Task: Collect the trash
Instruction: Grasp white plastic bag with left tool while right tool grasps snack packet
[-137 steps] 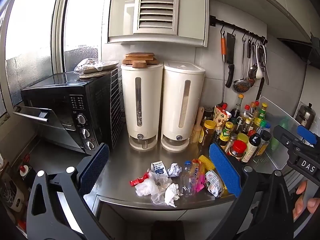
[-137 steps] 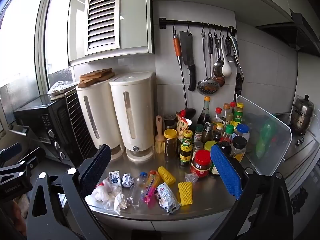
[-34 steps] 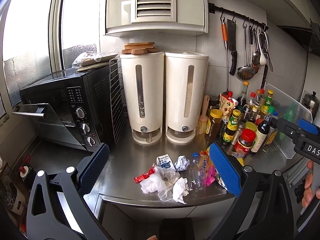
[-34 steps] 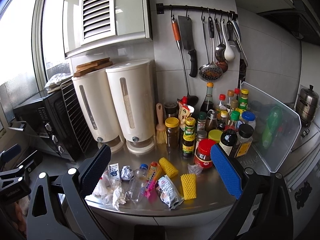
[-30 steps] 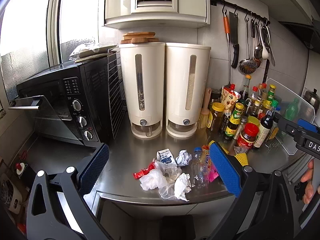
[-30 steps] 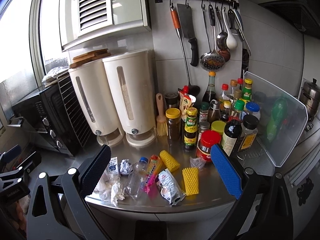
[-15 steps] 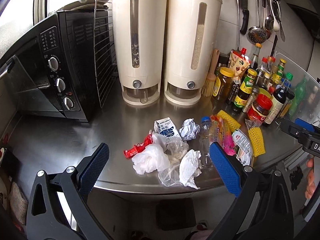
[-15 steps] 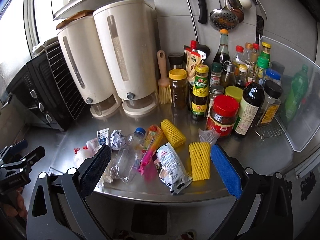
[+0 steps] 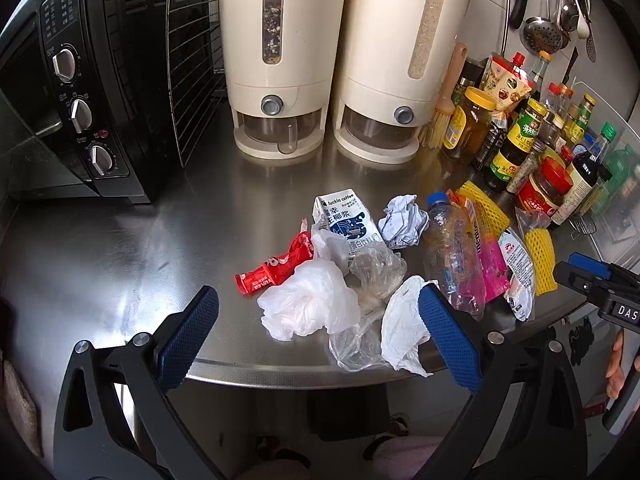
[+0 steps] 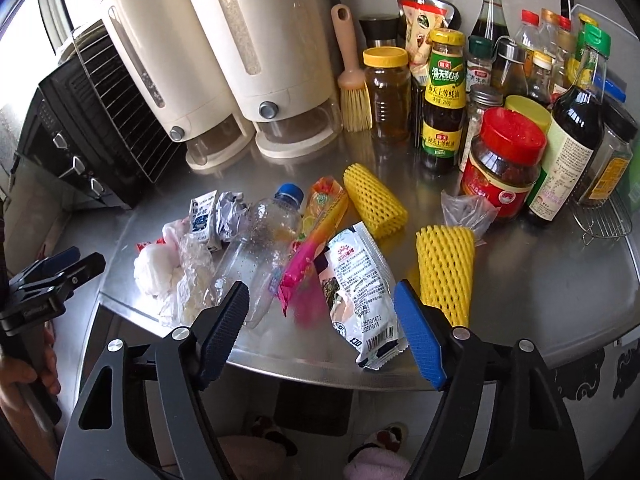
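Right wrist view: approach step, right gripper [image 10: 320, 332] fingers apart, just narrowing, unclamped around white printed snack wrapper [image 10: 362, 292] on steel tabletop [image 10: 540, 292]. Left gripper [image 9: 318, 336] fingers wide apart, empty, above crumpled white plastic bag [image 9: 308, 300]. Next: lower, clamp.

Black oven [image 9: 80, 92], two cream dispensers [image 9: 280, 60], sauce bottles [image 10: 444, 92].

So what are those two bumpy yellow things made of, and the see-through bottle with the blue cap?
The yellow sleeves look like soft foam netting: matte, with a diamond mesh of holes, probably fruit wrap. The bottle looks like thin clear plastic: you can see through it, it shines a little, and its side looks dented. Its cap seems to be hard blue plastic.
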{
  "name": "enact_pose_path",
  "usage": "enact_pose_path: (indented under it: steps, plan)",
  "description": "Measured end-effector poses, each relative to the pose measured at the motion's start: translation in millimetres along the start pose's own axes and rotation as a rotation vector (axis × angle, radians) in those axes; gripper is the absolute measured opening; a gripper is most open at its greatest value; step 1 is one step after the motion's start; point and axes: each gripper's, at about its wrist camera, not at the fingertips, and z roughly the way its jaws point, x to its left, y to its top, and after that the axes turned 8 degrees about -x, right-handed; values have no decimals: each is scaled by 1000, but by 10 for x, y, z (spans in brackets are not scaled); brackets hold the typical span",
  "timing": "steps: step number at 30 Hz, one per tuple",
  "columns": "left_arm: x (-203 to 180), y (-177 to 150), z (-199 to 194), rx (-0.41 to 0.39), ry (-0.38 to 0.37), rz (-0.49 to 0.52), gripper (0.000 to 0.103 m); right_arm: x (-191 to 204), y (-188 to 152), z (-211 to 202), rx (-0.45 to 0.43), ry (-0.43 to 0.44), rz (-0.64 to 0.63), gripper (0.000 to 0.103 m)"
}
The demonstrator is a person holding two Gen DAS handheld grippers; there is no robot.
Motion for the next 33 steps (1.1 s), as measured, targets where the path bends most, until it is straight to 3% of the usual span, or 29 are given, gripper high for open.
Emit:
enact_pose_path:
  steps: [11,17,22,33]
  plan:
    - [-46,-71,382,91,-62,-4,66,-82,-67,359,105,-60,-41,50]
    - [-19,-63,533,115,-51,-2,52,-124,-69,450,118,-65,-46,46]
    - [-8,-92,662,140,-44,-3,50,-161,-59,541,126,-56,-33,46]
    - [-17,-118,803,159,-37,4,25,-256,-135,759,171,-93,-43,46]
